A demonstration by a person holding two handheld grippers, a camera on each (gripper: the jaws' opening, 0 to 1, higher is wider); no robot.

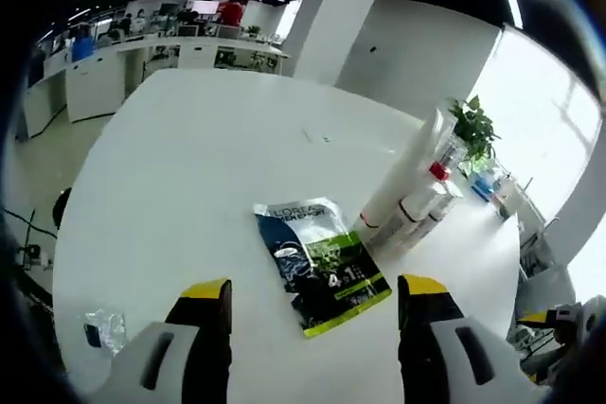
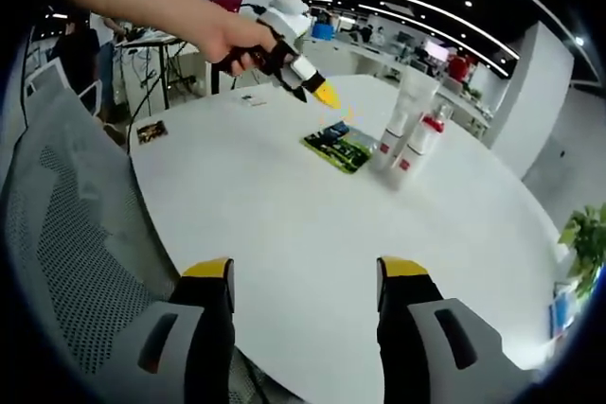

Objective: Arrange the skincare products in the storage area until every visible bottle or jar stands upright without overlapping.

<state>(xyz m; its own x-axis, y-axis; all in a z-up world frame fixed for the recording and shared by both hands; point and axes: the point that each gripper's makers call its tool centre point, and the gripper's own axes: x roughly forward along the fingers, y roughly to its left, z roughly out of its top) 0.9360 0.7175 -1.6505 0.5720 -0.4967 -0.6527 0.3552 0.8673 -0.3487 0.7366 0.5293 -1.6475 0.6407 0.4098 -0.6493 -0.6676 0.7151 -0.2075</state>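
Both tongs are spread and pinch nothing. In the left gripper view my left gripper (image 1: 315, 305) hovers above the round white table (image 1: 189, 177), its yellow-tipped jaws apart on either side of the near end of a flat sachet (image 1: 322, 264), dark with green print, which lies on the tabletop. In the right gripper view my right gripper (image 2: 301, 286) waits at the near edge of the table, jaws equally apart, well apart from every product. That view also shows my left hand (image 2: 237, 44) carrying the left gripper above the sachet from the far left.

Location of the task items: just beyond the sachet, to the right in the left gripper view, stands a tight cluster of a tall white tube (image 1: 402, 177), a white bottle with a red cap (image 1: 424, 194) and a third container I cannot tell apart clearly. In the right gripper view the tube and red-capped bottle appear upright and close together; whether they touch I cannot tell.

Progress, as I judge it: the upright containers look largely settled. The sachet lying flat is what remains, along with checking spacing in the cluster. A small clear wrapper (image 1: 102, 328) lies at the near left edge of the table.
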